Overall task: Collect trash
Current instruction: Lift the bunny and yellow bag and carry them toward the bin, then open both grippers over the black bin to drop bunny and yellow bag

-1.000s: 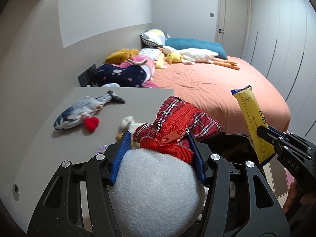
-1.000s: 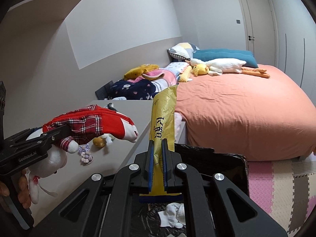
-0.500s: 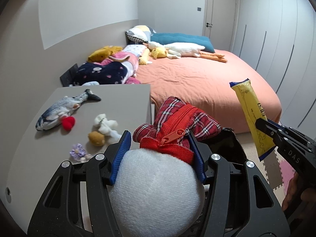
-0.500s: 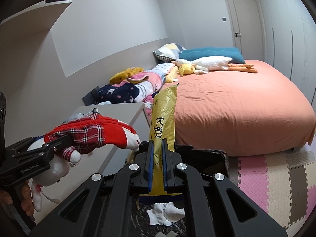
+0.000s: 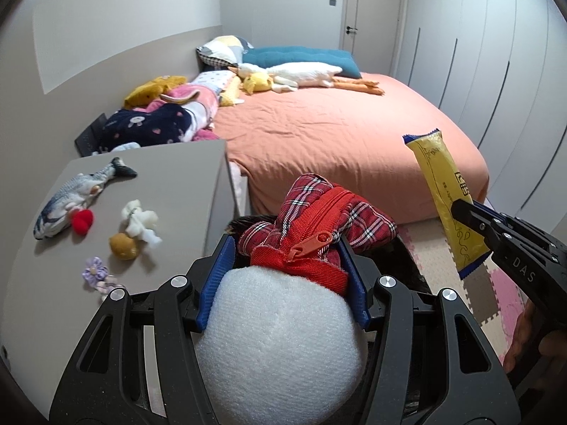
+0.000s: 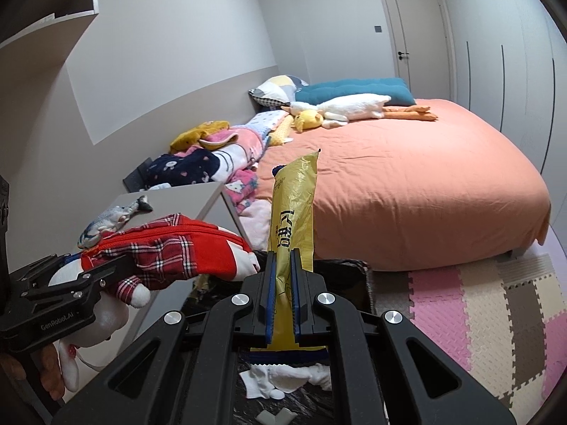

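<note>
An orange bed (image 5: 336,134) fills the far side; a grey bench (image 5: 170,184) carries a toy fish (image 5: 78,194) and small trinkets. The left hand-held gripper (image 5: 283,276) clamps a plaid-dressed plush toy (image 5: 283,336). The right hand-held gripper (image 6: 282,279) pinches a yellow wrapper (image 6: 294,205) upright, above a black bag (image 6: 347,279) holding white scraps

The plush toy (image 5: 280,340) fills the left gripper (image 5: 283,269), hiding most of the black trash bag (image 6: 351,276) beneath. The yellow wrapper (image 6: 292,226) covers part of the bag's white scraps (image 6: 283,380). At nine o'clock, the tabletop (image 5: 177,184) runs off frame.
</note>
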`<state>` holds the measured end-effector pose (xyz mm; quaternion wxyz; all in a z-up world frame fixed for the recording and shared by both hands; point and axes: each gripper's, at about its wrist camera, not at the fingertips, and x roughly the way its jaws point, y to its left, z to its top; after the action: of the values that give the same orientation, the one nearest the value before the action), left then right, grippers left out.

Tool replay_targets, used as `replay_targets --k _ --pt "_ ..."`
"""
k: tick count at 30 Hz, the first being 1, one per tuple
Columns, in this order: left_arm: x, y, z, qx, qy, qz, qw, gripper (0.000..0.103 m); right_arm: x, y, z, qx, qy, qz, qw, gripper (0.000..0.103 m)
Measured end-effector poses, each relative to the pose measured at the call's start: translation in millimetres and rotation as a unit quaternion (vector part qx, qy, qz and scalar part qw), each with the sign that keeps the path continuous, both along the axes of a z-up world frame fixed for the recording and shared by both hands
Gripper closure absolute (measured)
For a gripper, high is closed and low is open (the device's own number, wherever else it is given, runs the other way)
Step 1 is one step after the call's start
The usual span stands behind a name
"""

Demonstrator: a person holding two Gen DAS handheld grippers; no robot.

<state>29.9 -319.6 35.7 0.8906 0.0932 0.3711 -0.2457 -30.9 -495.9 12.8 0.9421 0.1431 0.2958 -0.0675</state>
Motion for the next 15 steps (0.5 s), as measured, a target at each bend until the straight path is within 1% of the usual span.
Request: replay_targets --k 8,10,11,12,13,14,15 --pt "-1.8 -18.2 -19.6 0.015 0.028 -0.025 0.9992 0.045 1.0 -4.3 -7.5 -0.002 0.013 -0.011 1.000 0.095" --pt "-1.0 -19.8 -23.9 0.019 0.039 -0.029 0.9986 0.037 3.4 -5.0 -8.9 -0.005 0.019 -0.014 1.000 0.094" --pt "-1.3 -20.6 -25.3 0.018 0.044 -0.033 0.9983 0.035 3.7 -5.5 -9.6 -0.006 0.021 -0.015 1.000 0.085" --pt "-1.7 -19.7 -25.3 0.016 0.043 -0.032 0.9984 0.027 3.7 -6.1 -10.2 -0.003 0.020 -0.020 1.000 0.059" --pt "-2.7 -19.4 -24.6 0.017 0.040 -0.029 0.9986 0.012 4.6 -4.0 -9.4 -0.002 0.017 -0.024 1.000 0.043" --pt "-3.3 -19.1 -23.9 0.020 0.036 -0.026 0.9988 0.007 1.4 -4.7 -8.9 -0.002 0.012 -0.029 0.999 0.029" --pt "-4.7 -18.0 -21.8 0.021 0.025 -0.020 0.9993 0.006 -0.8 -4.0 -7.6 -0.004 0.004 -0.034 0.999 0.029"
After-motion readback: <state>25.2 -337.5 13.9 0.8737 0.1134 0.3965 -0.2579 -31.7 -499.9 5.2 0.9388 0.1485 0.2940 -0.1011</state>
